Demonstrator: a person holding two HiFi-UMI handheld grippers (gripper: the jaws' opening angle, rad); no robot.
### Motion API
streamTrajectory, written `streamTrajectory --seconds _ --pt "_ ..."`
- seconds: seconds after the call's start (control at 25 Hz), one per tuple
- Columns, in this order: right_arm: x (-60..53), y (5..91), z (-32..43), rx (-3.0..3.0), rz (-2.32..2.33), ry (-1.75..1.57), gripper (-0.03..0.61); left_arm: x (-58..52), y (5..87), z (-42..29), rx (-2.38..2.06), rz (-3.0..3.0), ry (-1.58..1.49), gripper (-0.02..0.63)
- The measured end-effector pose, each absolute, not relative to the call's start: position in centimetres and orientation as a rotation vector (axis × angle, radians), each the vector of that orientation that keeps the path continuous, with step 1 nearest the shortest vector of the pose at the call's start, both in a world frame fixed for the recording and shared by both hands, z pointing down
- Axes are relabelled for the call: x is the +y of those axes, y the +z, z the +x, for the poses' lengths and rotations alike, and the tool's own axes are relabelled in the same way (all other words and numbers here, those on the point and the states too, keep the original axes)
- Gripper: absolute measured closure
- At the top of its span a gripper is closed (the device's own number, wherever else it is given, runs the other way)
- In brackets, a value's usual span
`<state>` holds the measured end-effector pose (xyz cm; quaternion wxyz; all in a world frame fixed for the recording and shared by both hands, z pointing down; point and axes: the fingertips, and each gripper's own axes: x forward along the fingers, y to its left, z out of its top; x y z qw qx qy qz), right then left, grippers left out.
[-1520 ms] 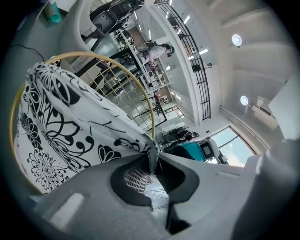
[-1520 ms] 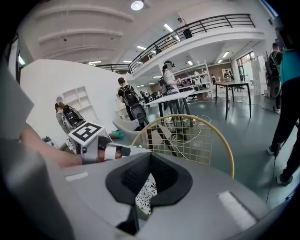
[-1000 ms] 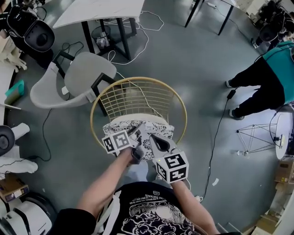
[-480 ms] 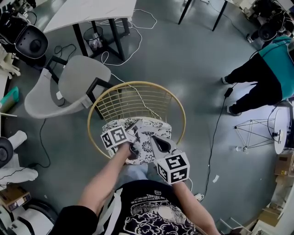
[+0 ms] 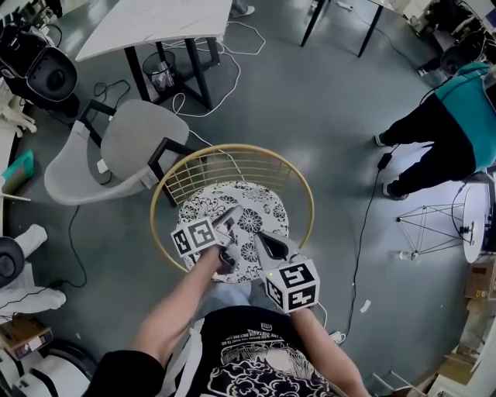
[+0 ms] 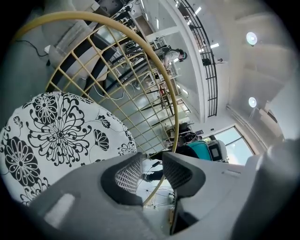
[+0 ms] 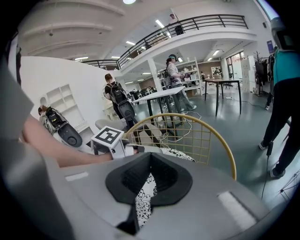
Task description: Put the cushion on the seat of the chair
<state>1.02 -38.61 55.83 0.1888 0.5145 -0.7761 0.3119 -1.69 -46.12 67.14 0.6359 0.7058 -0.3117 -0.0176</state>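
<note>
The round cushion (image 5: 246, 211), white with black flowers, lies flat on the seat of the gold wire chair (image 5: 307, 194). My left gripper (image 5: 230, 220) hovers over the cushion's near edge. Its jaws are opening and nothing is between them (image 6: 152, 172); the cushion (image 6: 56, 136) spreads out just beyond, under the wire back (image 6: 117, 61). My right gripper (image 5: 260, 239) is shut on the cushion's near rim. In the right gripper view a strip of the patterned cushion (image 7: 142, 200) is pinched between its pads (image 7: 149, 180), with the left gripper (image 7: 123, 149) beside it.
A grey shell chair (image 5: 132, 143) stands close to the wire chair's left. Behind it is a white table (image 5: 155, 23) with a bin (image 5: 159, 66) underneath. A person in a teal top (image 5: 457, 132) stands at the right. Cables (image 5: 364, 233) trail over the grey floor.
The cushion, bunched at the seat's front before, now lies spread flat over the seat. My left gripper's jaws have opened and let it go. The right gripper keeps its grip.
</note>
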Motion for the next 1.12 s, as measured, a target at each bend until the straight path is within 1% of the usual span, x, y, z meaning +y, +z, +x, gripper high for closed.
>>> streamTrajectory --seconds 0.24,0.32,0.56,0.8,0.96,1.04,1.12 --pt "-38.2 55.5 1.1 -2.196 1.437 0.887 0.580 -44.8 64.9 -1.2 -0.693 1.687 -0.031 0.481" --pt "-38.1 55.3 1.3 -2.199 1.436 0.899 0.580 -44.3 63.8 -1.1 -0.694 1.714 -0.035 0.497" --pt "-36.3 55.0 0.9 -2.228 1.415 0.913 0.580 -41.6 60.5 -1.4 -0.703 1.776 -0.070 0.506" --pt "-34.4 54.7 1.1 -2.303 1.355 0.885 0.580 -38.6 58.5 -2.4 -0.814 1.838 -0.078 0.520" --pt "-32.7 53.2 1.9 -2.356 1.325 0.851 0.580 -35.4 56.5 -2.3 -0.908 1.961 0.001 0.521" --pt "-32.3 52.2 1.7 -2.387 1.303 0.829 0.580 -34.5 55.4 -2.3 -0.962 2.016 0.047 0.555" --pt "-31.4 51.5 1.5 -2.413 1.280 0.815 0.580 -33.3 54.6 -2.5 -1.010 2.035 0.075 0.560"
